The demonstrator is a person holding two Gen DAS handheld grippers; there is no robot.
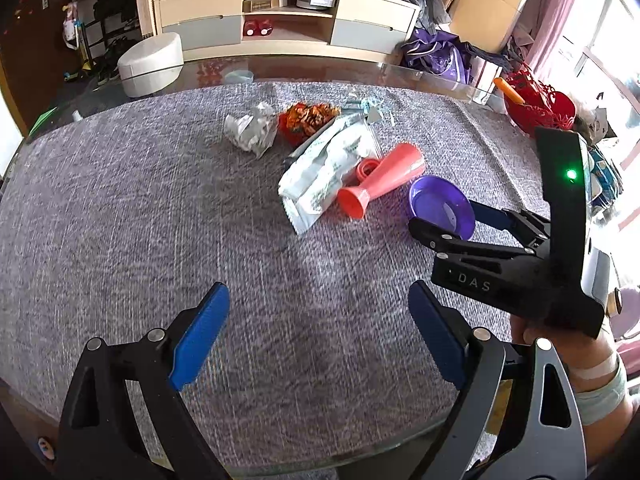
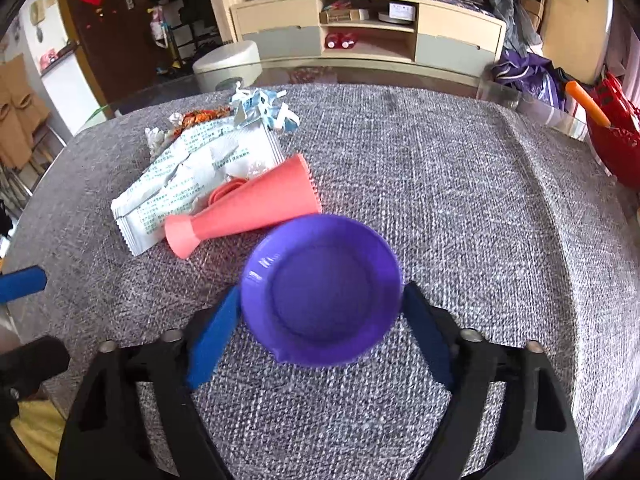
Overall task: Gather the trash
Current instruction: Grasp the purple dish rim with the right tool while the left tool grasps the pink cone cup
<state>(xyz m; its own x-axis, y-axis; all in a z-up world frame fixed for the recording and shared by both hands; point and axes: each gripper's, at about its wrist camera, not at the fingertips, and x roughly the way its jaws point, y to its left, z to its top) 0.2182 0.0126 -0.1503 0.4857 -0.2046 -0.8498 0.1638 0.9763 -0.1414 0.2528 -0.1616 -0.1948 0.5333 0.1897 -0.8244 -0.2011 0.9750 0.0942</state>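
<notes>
A purple plastic bowl [image 2: 322,292] sits between the fingers of my right gripper [image 2: 320,312]; both pads touch its rim, so the gripper is shut on it. It also shows in the left wrist view [image 1: 442,206] with the right gripper [image 1: 444,220] around it. Trash lies on the grey cloth: a white printed wrapper [image 1: 324,172] [image 2: 192,176], a crumpled white paper [image 1: 252,128], an orange snack wrapper [image 1: 306,118] and torn blue-white scraps [image 2: 264,110]. A pink plastic cone [image 2: 248,208] [image 1: 380,182] lies beside the bowl. My left gripper [image 1: 318,340] is open and empty above the near cloth.
A red basket [image 1: 540,108] [image 2: 616,140] with an orange handle stands at the table's right edge. A glass table rim [image 1: 320,68] borders the grey cloth. A white stool [image 1: 150,62] and a TV cabinet [image 1: 280,20] stand beyond the table.
</notes>
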